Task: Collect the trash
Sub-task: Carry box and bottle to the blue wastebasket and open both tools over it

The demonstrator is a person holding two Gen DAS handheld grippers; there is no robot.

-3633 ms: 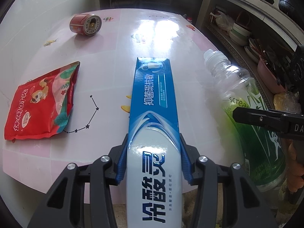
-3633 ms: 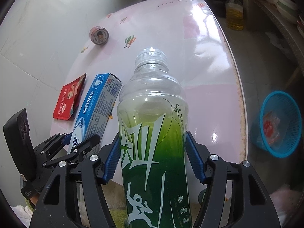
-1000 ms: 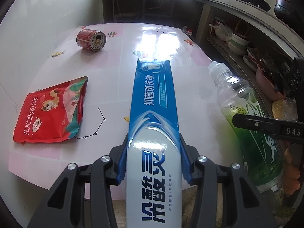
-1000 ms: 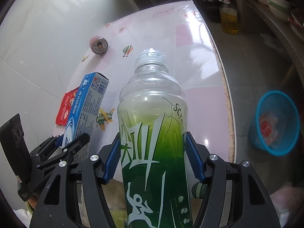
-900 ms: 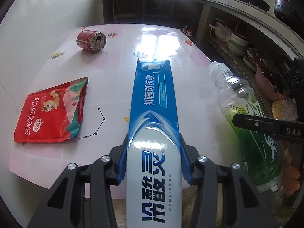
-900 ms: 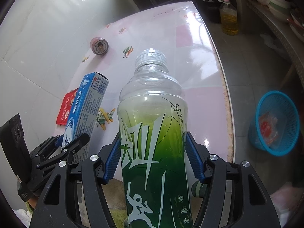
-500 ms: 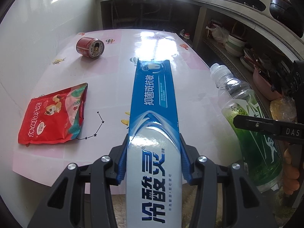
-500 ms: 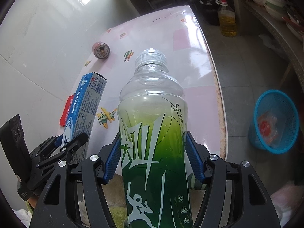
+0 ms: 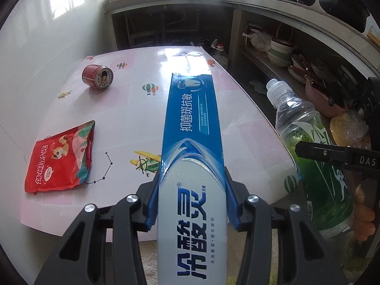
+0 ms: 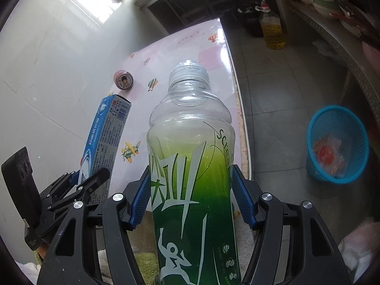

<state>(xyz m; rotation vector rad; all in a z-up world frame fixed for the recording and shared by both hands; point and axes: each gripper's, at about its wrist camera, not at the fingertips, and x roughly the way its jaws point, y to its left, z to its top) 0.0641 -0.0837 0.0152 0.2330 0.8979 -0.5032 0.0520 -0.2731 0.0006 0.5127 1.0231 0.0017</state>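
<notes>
Got both hands loaded over the near end of the table. Left gripper is clamped on the toothpaste box, light stiff cardboard that could crush if squeezed. Right gripper grips the plastic drink bottle mid-body, smooth, slippery, dentable. Blue mesh basket sits on the floor right of the table.

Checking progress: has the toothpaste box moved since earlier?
Yes. The toothpaste box, clamped in the left gripper, has pulled back from the red can.
</notes>
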